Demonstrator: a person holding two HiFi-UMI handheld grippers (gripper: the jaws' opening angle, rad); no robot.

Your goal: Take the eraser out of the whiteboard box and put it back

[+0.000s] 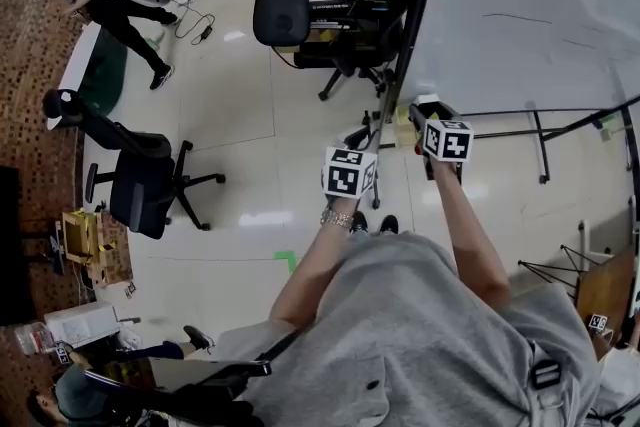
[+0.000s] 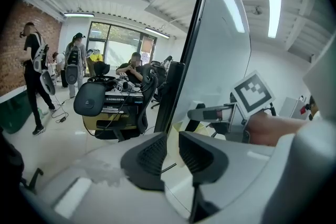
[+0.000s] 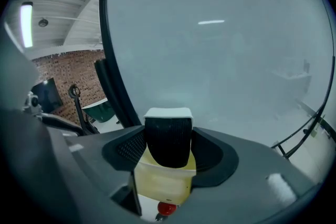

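The right gripper (image 3: 168,150), low in the centre of its own view, has its jaws clamped on the black, white-topped eraser (image 3: 168,134). The eraser stands upright with its lower end at the mouth of the yellow box (image 3: 164,186), in front of the whiteboard (image 3: 226,44). The left gripper (image 2: 172,150), at the bottom middle of its view, has its jaws a narrow slit apart, nothing between them, facing the whiteboard's dark edge.
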